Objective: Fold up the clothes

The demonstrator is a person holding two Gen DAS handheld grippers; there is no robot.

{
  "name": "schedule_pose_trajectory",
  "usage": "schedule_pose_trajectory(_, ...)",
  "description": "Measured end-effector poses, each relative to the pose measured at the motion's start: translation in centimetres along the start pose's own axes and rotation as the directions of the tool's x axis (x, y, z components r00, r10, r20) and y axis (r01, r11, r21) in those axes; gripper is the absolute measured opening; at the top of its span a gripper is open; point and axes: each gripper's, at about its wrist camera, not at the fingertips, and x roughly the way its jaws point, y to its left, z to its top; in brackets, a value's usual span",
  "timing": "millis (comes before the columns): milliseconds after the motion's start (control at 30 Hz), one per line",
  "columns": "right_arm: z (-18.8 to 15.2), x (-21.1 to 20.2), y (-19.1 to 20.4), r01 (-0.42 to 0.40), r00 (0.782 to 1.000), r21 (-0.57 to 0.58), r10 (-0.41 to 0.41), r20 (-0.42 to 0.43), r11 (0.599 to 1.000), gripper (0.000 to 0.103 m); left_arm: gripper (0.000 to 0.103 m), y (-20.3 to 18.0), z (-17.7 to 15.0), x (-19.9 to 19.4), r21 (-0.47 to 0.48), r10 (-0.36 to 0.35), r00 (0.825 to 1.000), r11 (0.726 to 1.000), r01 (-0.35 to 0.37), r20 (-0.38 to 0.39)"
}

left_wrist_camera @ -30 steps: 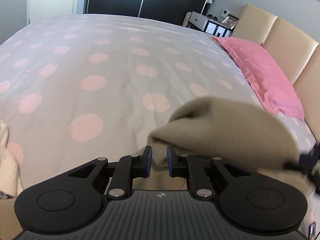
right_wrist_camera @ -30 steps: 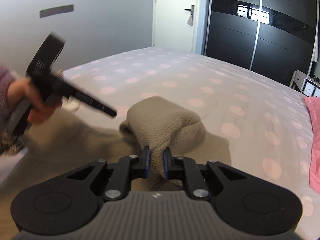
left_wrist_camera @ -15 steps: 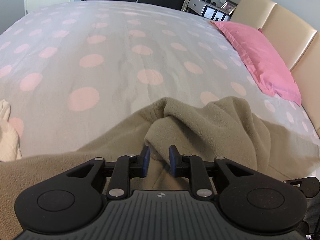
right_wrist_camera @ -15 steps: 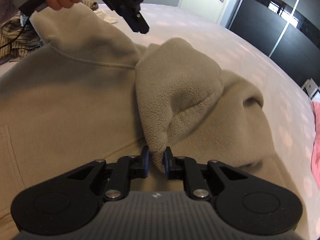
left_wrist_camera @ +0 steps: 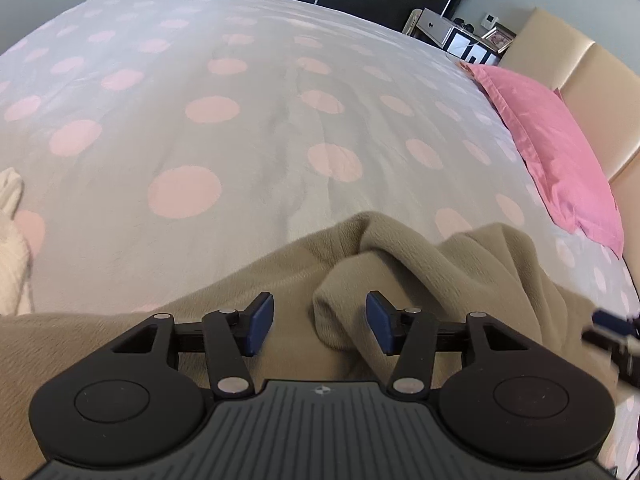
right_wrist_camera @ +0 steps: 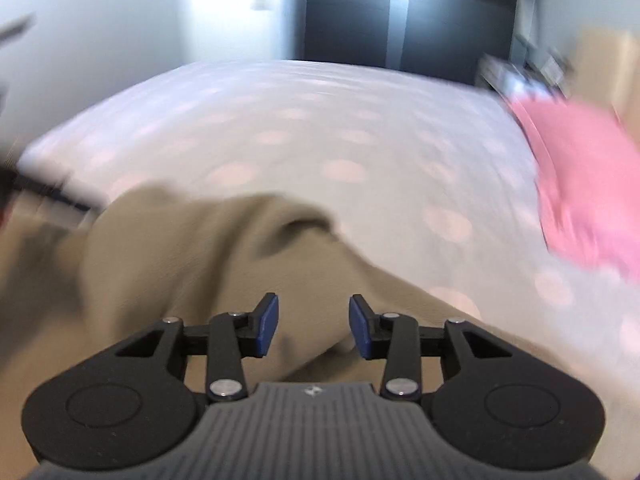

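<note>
A beige fleece garment (left_wrist_camera: 420, 264) lies rumpled on the bed, spread across the near edge in the left wrist view. My left gripper (left_wrist_camera: 320, 322) is open, with a fold of the fleece lying loose between its blue pads. In the blurred right wrist view the same garment (right_wrist_camera: 192, 248) lies on the bed, and my right gripper (right_wrist_camera: 313, 330) is open just above it, holding nothing. The right gripper's tip (left_wrist_camera: 612, 326) shows at the right edge of the left wrist view.
The bed has a grey cover with pink dots (left_wrist_camera: 248, 128). A pink pillow (left_wrist_camera: 560, 152) lies against the beige headboard (left_wrist_camera: 592, 68) at the right. A white garment (left_wrist_camera: 12, 248) lies at the left edge. Dark wardrobes (right_wrist_camera: 408, 20) stand beyond the bed.
Both grippers have opened and let go of the fleece, which now lies on the bed. The right gripper has swung round to face across the bed.
</note>
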Motion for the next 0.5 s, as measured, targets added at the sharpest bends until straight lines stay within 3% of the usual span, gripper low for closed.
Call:
schedule_pose_trajectory(100, 1.5, 3.6, -2.0, -0.038, 0.998, 0.146, 0.045, -0.041, 0.989, 0.054, 0.050, -0.2, 0.2, 1.1, 0.010, -0.027, 1.000, 1.000, 0.027, 0.011)
schedule_pose_trajectory(233, 1.4, 6.4, -2.0, -0.089, 0.994, 0.229, 0.100, -0.039, 0.969, 0.054, 0.053, -1.4, 0.3, 2.0, 0.056, -0.076, 0.997, 0.996, 0.074, 0.031)
schedule_pose_trajectory(267, 1.2, 6.8, -1.9, -0.095, 0.993, 0.242, 0.108, -0.042, 0.966, 0.049, 0.050, -1.8, 0.2, 2.4, 0.077, -0.075, 0.997, 0.994, 0.073, 0.022)
schedule_pose_trajectory(300, 0.8, 7.0, -1.8, -0.092, 0.993, 0.248, 0.109, -0.052, 0.964, 0.033, 0.047, -2.1, 0.0, 2.9, 0.093, -0.069, 0.998, 0.993, 0.067, 0.015)
schedule_pose_trajectory(367, 0.4, 7.8, -1.5, -0.081, 0.994, 0.265, 0.098, -0.052, 0.961, 0.016, 0.022, -2.5, -0.3, 3.2, 0.102, -0.040, 0.999, 0.994, 0.036, 0.036)
schedule_pose_trajectory(433, 0.0, 7.2, -1.5, -0.075, 0.997, 0.295, 0.080, -0.006, 0.953, 0.011, 0.007, -2.1, -0.1, 3.0, 0.072, -0.055, 0.997, 0.996, 0.051, 0.056)
schedule_pose_trajectory(500, -0.1, 6.5, -2.6, -0.089, 0.996, 0.359, 0.079, 0.040, 0.929, 0.008, 0.005, -1.3, 0.2, 2.4, 0.058, -0.061, 0.995, 0.997, 0.057, 0.076)
